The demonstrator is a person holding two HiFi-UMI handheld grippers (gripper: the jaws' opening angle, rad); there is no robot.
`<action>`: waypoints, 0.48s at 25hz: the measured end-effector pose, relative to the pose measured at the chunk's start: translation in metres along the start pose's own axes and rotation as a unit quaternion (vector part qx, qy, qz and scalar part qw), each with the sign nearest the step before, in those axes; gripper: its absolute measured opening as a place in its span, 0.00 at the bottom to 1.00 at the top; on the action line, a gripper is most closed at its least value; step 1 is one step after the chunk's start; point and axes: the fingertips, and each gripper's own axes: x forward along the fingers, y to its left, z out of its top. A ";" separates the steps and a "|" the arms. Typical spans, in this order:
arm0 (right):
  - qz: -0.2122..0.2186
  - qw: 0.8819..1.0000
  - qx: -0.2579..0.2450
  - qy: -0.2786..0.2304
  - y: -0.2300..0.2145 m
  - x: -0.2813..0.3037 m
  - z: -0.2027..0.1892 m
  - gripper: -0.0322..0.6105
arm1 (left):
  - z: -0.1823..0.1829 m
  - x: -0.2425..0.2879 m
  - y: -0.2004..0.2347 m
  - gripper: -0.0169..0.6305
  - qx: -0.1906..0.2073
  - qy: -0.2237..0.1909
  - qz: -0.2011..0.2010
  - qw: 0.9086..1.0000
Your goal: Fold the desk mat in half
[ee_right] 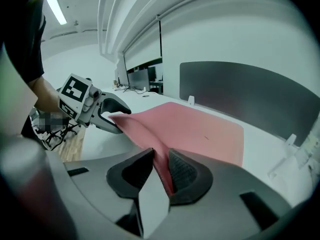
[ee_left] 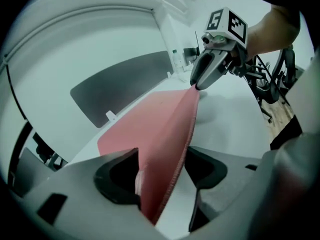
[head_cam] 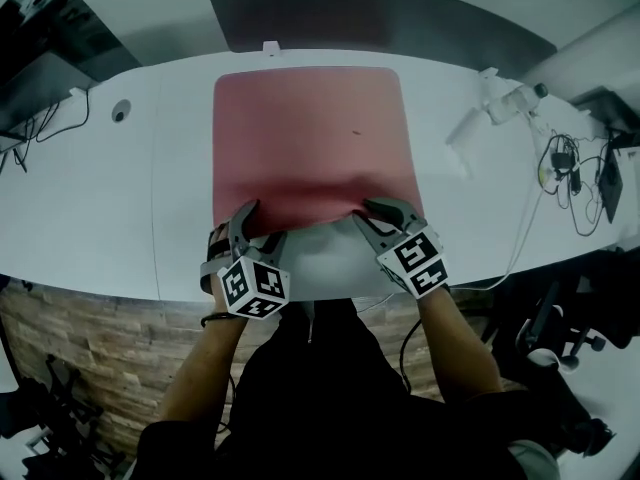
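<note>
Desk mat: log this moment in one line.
desk mat: near edge lifted | right tool: shut on mat | left tool: open around mat

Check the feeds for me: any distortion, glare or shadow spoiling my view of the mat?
Head view: fisheye bows the table; desk mat evenly lit, shadowed along its raised near edge. Left gripper view: heavy distortion, black corners, mat readable. Right gripper view: same, one ceiling light glaring.

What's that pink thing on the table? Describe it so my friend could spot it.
On the long white table, straight ahead of the person, lies the desk mat, a flat pink rectangle with rounded corners. It is the only pink thing there, and its near edge is lifted between the left gripper and the right gripper.
</note>
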 end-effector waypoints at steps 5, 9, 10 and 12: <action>0.012 0.998 -0.066 0.004 0.019 -0.001 0.011 0.20 | 0.006 -0.014 0.021 0.14 -0.045 -0.030 -0.018 0.998; 0.032 0.994 -0.096 0.026 0.040 0.004 0.003 0.40 | 0.012 -0.021 0.023 0.08 -0.041 -0.038 -0.032 0.998; 0.024 0.993 -0.111 0.037 0.042 0.005 -0.002 0.40 | 0.013 -0.023 0.021 0.07 -0.040 -0.042 -0.036 0.998; -0.009 0.987 -0.147 0.064 0.040 0.008 -0.014 0.38 | 0.015 -0.030 0.017 0.07 -0.041 -0.050 -0.047 0.997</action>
